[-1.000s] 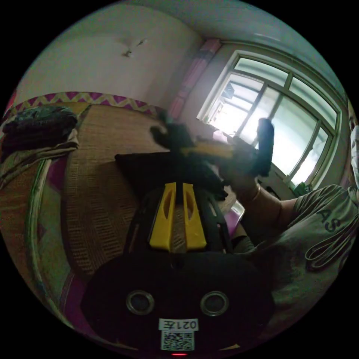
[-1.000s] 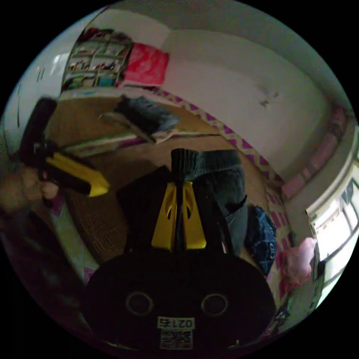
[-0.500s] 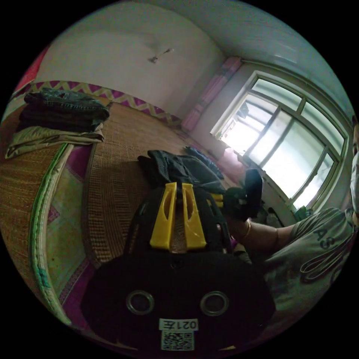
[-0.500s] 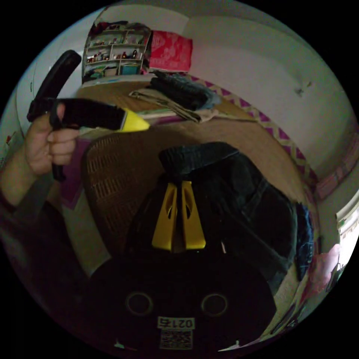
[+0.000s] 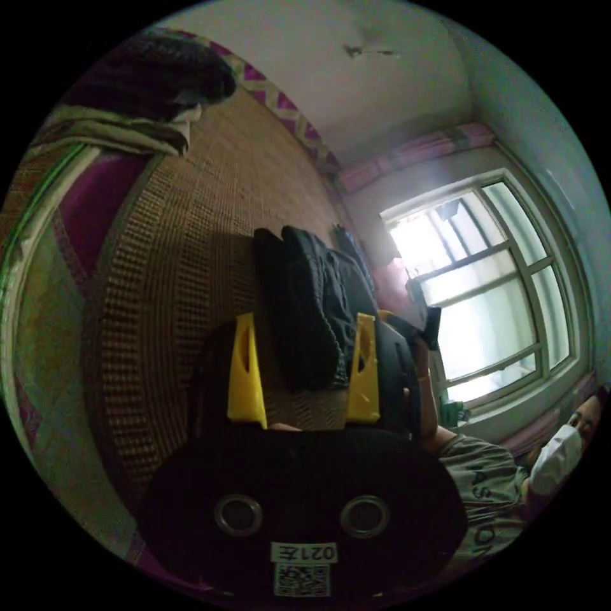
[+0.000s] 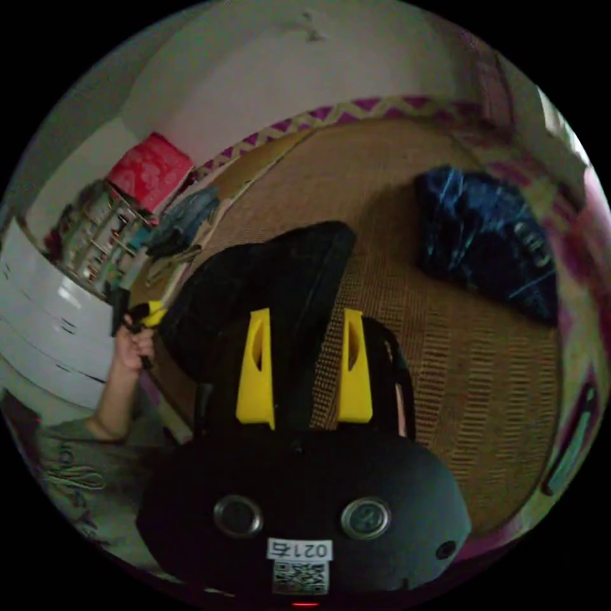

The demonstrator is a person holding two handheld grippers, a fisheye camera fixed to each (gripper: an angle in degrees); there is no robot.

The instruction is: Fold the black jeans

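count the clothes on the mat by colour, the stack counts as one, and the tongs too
black jeans: 1
dark blue garment: 1
stack of folded clothes, dark on top, pale beneath: 1
yellow-jawed tongs, left tongs and right tongs, both open: 2
total: 5

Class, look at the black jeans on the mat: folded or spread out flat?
Folded. The black jeans lie bunched in a compact, layered bundle on the woven mat, not laid out at full length.

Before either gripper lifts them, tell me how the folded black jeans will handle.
The black jeans lie in thick, soft layers on the woven mat, so they would likely sag and unfold if lifted by one edge. They probably would not slide easily on that coarse weave.
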